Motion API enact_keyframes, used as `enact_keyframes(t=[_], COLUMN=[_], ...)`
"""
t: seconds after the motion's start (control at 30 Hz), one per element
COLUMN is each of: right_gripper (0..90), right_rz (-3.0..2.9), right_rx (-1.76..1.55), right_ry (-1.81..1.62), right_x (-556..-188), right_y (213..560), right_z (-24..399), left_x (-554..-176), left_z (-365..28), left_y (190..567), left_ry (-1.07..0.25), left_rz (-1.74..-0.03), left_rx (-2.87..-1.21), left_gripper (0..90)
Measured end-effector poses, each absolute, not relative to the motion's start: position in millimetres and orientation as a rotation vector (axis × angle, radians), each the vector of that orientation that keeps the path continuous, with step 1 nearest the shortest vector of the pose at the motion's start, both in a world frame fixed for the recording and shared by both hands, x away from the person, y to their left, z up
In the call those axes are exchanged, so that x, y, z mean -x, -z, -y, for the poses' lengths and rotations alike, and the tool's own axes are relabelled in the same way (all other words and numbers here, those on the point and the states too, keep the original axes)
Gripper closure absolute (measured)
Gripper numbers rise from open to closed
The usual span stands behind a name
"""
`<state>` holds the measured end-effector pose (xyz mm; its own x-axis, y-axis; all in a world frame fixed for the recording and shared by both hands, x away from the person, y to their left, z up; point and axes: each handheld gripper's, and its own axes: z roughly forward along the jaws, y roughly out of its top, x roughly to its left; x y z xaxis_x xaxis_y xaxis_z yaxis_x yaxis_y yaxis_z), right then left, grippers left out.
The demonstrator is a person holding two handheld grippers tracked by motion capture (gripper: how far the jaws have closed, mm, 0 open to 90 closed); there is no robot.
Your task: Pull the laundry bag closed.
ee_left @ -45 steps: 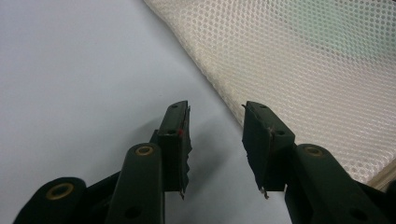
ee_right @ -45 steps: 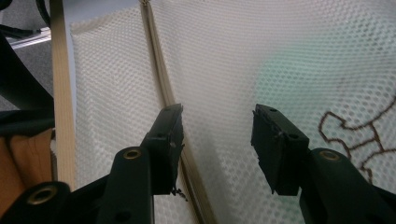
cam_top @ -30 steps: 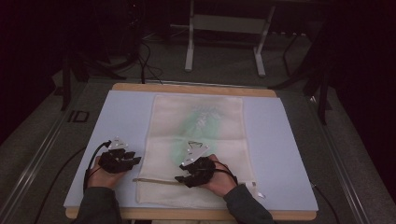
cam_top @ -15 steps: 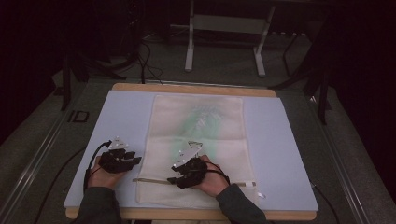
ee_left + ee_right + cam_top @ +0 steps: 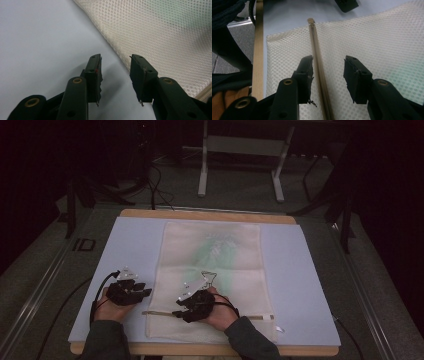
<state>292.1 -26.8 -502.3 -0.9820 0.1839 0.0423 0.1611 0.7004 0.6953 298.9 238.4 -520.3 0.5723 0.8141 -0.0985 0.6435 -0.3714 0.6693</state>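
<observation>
The right gripper (image 5: 186, 306) hung low over the mesh bag (image 5: 212, 280), its jaws apart and just then closing, with the zipper (image 5: 319, 72) running between them; in the right gripper view the pads had not yet met it. The left gripper (image 5: 142, 291) rested over the blue mat (image 5: 130, 245) just beside the bag's left edge, jaws apart with nothing between them.

The bag lay flat in the middle of the mat, its near end close to the person's edge of the table (image 5: 200, 214), the zipper crossing that end from side to side.

It looked light, soft and limp; the open weave would likely bunch and slide on the smooth mat when tugged. The zipper band seemed the firmest part, so a hold on it or on its pull would probably serve best, with the other gripper pinning the mesh beside it.

The zipper pull could not be made out. A greenish patch (image 5: 217, 252) showed through the mesh, too blurred to identify. Beyond the table the room was dark.
</observation>
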Motion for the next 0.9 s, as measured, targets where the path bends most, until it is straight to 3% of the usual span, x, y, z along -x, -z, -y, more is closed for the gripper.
enact_keyframes(t=[0.53, 0.9], right_gripper=[63.1, 74.1], right_rz=[-2.846, -2.857], right_rx=[-0.314, -0.244], right_ry=[-1.192, -1.186], right_x=[-296, -291], right_y=[506, 509], right_z=[13, -13], left_x=[-299, -300], left_z=[-238, -237], left_y=[520, 520], left_ry=[-0.33, -0.325], left_rz=[-1.154, -1.151], left_rx=[-2.131, -2.129], left_gripper=[60.8, 60.7])
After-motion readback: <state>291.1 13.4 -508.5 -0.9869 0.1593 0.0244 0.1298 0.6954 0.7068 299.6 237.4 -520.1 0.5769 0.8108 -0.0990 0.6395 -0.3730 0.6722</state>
